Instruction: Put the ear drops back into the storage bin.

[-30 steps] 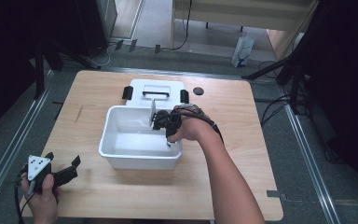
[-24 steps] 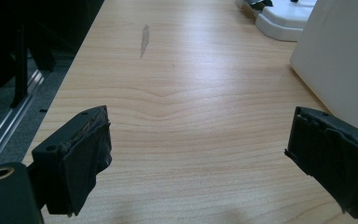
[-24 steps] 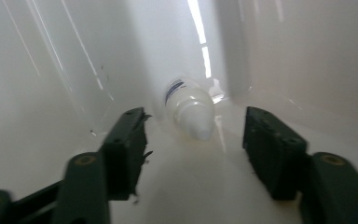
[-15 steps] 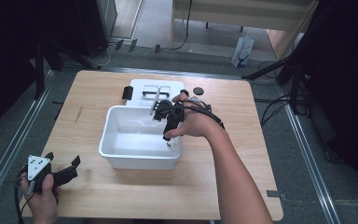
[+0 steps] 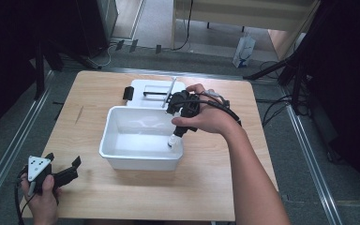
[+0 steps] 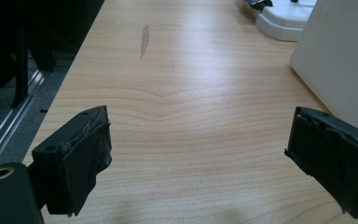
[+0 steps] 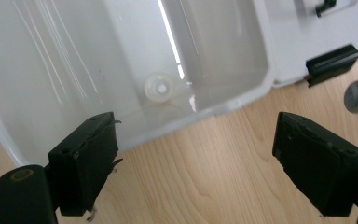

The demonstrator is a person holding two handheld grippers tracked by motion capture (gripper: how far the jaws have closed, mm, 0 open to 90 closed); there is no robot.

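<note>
My right gripper [image 5: 174, 137] hung over the near right corner of the white plastic tub [image 5: 122, 154], its jaws just opened wide, empty. The small white round bottle [image 7: 160, 87] stood inside that corner. My left gripper [image 5: 63, 171], also apart, rested at the wooden table's [image 5: 215, 187] near left corner.

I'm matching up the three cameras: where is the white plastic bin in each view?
High view: the white bin sits at the centre of the table.
Left gripper view: its outer side wall is at the right edge.
Right gripper view: its inside spans the top left.
Shared landmark: the white latched lid next to the bin.
</note>
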